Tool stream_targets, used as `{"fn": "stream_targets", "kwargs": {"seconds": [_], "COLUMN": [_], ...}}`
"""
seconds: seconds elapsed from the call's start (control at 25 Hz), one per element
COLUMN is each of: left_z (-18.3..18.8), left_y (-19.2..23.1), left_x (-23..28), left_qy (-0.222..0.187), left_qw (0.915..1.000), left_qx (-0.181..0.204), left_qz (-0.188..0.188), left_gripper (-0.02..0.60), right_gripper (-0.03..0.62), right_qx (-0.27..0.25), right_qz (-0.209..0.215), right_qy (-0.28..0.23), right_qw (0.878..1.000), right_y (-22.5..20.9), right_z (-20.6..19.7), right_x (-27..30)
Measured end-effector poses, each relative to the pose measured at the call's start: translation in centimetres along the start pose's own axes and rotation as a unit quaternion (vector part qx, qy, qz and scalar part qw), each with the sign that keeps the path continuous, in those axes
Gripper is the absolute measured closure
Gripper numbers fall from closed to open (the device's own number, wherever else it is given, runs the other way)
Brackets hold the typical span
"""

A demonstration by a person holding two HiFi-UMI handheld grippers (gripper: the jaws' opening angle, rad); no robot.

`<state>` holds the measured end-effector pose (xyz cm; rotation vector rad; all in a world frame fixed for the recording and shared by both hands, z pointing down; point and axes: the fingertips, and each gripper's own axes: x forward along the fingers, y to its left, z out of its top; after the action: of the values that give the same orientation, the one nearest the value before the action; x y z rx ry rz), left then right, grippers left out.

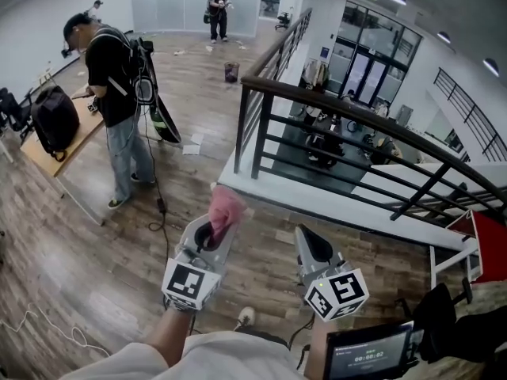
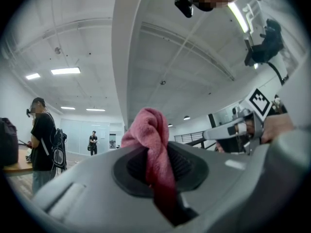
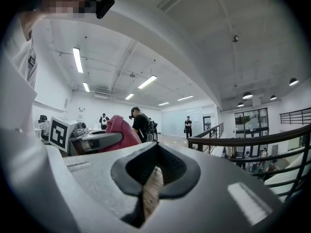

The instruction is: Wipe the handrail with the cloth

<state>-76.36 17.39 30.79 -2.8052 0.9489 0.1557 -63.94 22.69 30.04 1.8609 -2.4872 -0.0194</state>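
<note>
A pink cloth is pinched in my left gripper, bunched up above the jaws; in the left gripper view the cloth fills the gap between them. My right gripper is shut with nothing in it, beside the left one. The dark handrail curves across ahead, above and to the right of both grippers, some way off. In the right gripper view the handrail runs along the right side and the cloth shows at left.
A person in black stands at a wooden table on the left. Another person stands far back. Cables trail on the wood floor. Beyond the railing bars is a drop to a lower level.
</note>
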Motion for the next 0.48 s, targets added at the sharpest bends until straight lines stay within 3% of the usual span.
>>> {"fn": "stream_targets", "kwargs": {"seconds": [0.48], "left_z": [-2.0], "left_y": [0.6], "left_x": [8.9], "left_qy": [0.008], "left_qw": [0.9990], "left_qx": [-0.016], "left_qz": [0.040], "left_gripper": [0.522], "right_gripper": [0.592], "right_qx": [-0.001], "right_qz": [0.020], "right_qy": [-0.001], "right_qw": [1.000], "right_y": [-7.6], "right_z": [-0.1], "right_x": [2.9]}}
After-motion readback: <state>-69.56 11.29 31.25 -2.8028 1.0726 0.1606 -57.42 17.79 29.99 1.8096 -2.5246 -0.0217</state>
